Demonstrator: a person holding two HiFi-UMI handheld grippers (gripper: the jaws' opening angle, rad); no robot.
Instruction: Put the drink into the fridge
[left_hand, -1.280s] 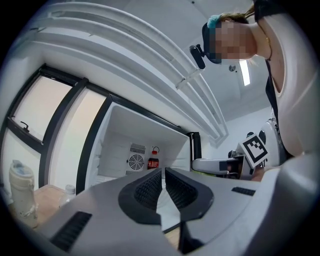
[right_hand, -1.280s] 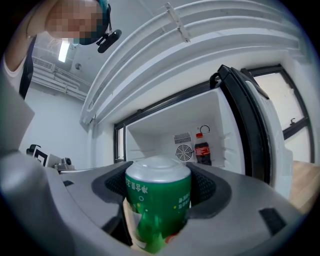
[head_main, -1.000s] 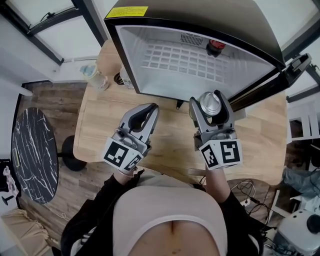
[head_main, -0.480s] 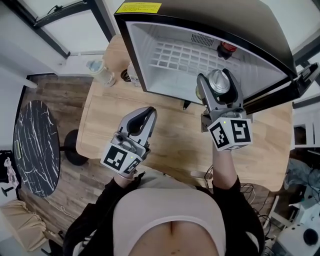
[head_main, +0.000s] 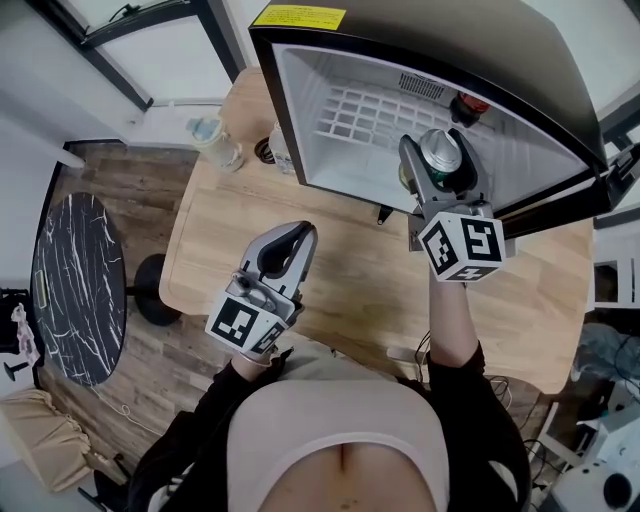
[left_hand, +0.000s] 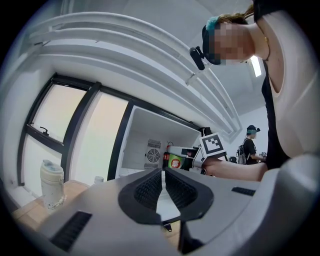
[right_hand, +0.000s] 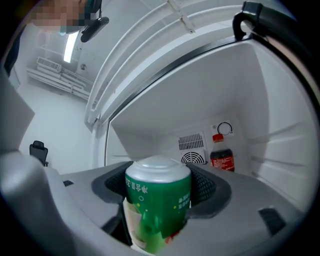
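A green drink can (right_hand: 157, 202) with a silver top (head_main: 440, 151) is clamped upright in my right gripper (head_main: 438, 160), which is shut on it at the mouth of the open mini fridge (head_main: 370, 120). The fridge has a white interior and a wire shelf (head_main: 365, 112). A cola bottle (right_hand: 221, 156) with a red cap stands at the fridge's back right (head_main: 469, 106). My left gripper (head_main: 285, 243) hovers over the wooden table (head_main: 350, 270), jaws shut with nothing between them (left_hand: 163, 186). In the left gripper view the can (left_hand: 175, 160) shows at the fridge opening.
A pale lidded bottle (head_main: 214, 141) and a dark-capped bottle (head_main: 283, 148) stand on the table left of the fridge. The fridge door (head_main: 610, 170) hangs open at the right. A black marble round table (head_main: 75, 290) sits at the floor's left.
My right gripper has carried the can forward from above the table to the fridge's opening. The left gripper has barely moved.
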